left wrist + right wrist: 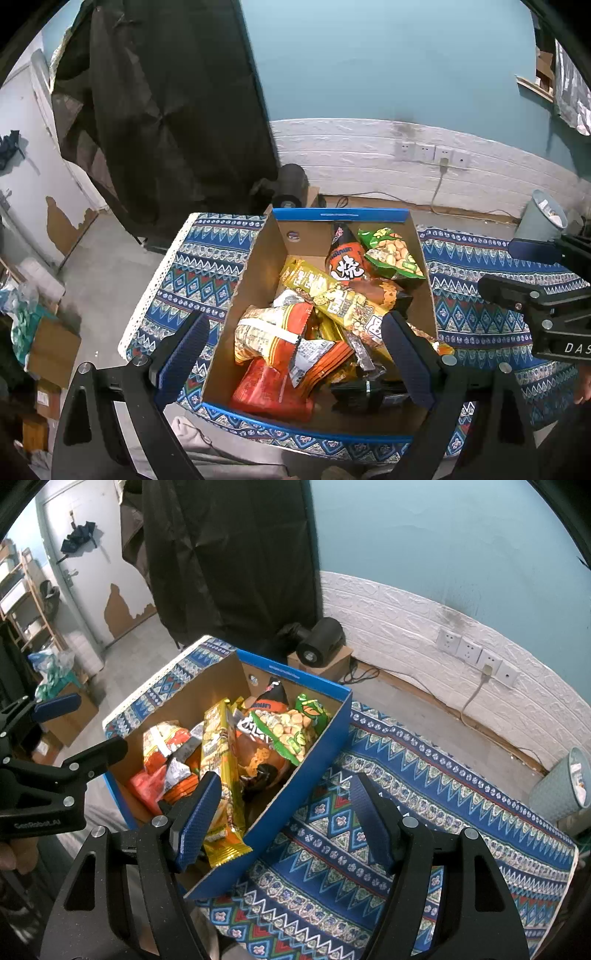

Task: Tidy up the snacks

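Cardboard box (255,280) (blue-rimmed), snack packets (295,332) inside

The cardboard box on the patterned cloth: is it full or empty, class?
Full. The cardboard box holds a loose heap of snack packets, piled across most of its floor.

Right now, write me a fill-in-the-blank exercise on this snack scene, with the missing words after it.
1. The snack packets lie inside a cardboard box with a ____ rim.
2. The green packet lies at the ____ end of the box, against the orange packet.
3. The left gripper and the right gripper both stand ____, holding nothing.
4. The box rests on a patterned ____.

Missing words: blue; far; open; cloth
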### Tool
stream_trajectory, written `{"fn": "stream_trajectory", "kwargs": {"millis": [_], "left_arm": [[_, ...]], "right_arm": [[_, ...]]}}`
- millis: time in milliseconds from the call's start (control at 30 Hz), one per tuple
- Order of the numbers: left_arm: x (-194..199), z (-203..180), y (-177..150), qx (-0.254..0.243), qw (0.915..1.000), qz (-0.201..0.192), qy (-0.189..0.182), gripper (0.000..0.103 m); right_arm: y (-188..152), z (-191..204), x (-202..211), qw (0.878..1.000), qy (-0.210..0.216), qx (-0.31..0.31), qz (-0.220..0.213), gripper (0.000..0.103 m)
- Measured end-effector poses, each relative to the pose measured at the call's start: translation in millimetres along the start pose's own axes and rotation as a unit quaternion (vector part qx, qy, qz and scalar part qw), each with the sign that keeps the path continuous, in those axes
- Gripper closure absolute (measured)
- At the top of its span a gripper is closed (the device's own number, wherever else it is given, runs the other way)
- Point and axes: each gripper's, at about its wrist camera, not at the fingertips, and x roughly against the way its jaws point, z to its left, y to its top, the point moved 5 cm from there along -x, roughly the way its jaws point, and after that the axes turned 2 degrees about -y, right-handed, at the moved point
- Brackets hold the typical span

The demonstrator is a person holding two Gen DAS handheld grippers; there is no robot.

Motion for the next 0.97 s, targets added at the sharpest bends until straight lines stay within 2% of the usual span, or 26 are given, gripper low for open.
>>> {"fn": "stream_trajectory", "kwargs": {"millis": [967], "left_arm": [[1.6, -0.7, -1.0, 0.013, 0.9997, 0.004, -0.019, 0.008]], "right_arm": [[-0.4, 0.3, -0.2, 1.0, 0.0, 0.0, 0.001, 0.031]]}}
